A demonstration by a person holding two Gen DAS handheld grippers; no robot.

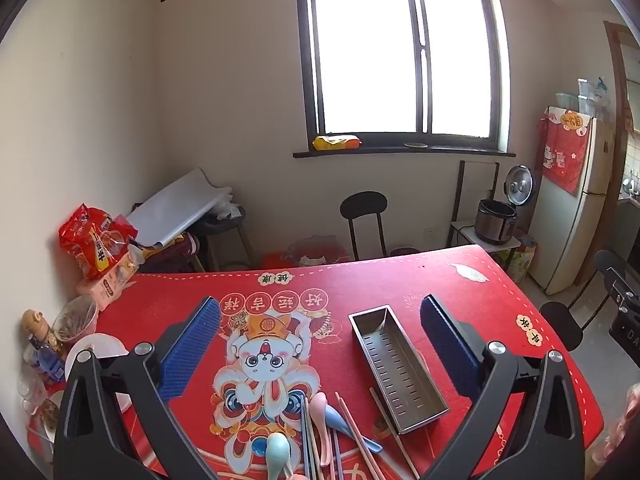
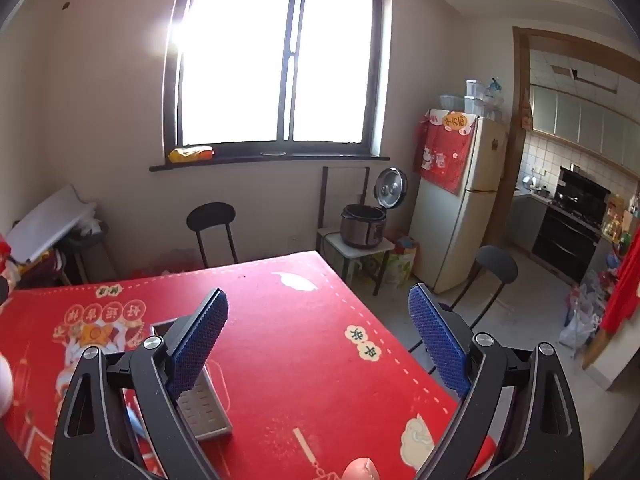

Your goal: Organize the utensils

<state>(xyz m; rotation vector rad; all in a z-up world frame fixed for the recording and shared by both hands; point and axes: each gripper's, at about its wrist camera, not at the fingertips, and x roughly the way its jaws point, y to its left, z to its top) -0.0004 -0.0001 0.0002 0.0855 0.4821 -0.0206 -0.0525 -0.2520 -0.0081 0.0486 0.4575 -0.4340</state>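
Observation:
A steel perforated utensil tray [image 1: 398, 368] lies empty on the red tablecloth [image 1: 472, 292]. A loose heap of pastel spoons [image 1: 320, 404] and chopsticks [image 1: 356, 432] lies just in front and to the left of it, at the near edge. My left gripper [image 1: 320, 320] is open and empty, held above the table with the tray between its fingers' line of sight. My right gripper [image 2: 318, 320] is open and empty over the table's right half; its left finger [image 2: 198, 340] partly hides the tray [image 2: 204, 408].
Bowls, a plate [image 1: 96, 350], bottles and snack bags [image 1: 94, 240] crowd the table's left edge. Black chairs [image 1: 364, 216] stand behind and right of the table. A rice cooker [image 2: 362, 226] and fridge [image 2: 460, 200] stand at the back right.

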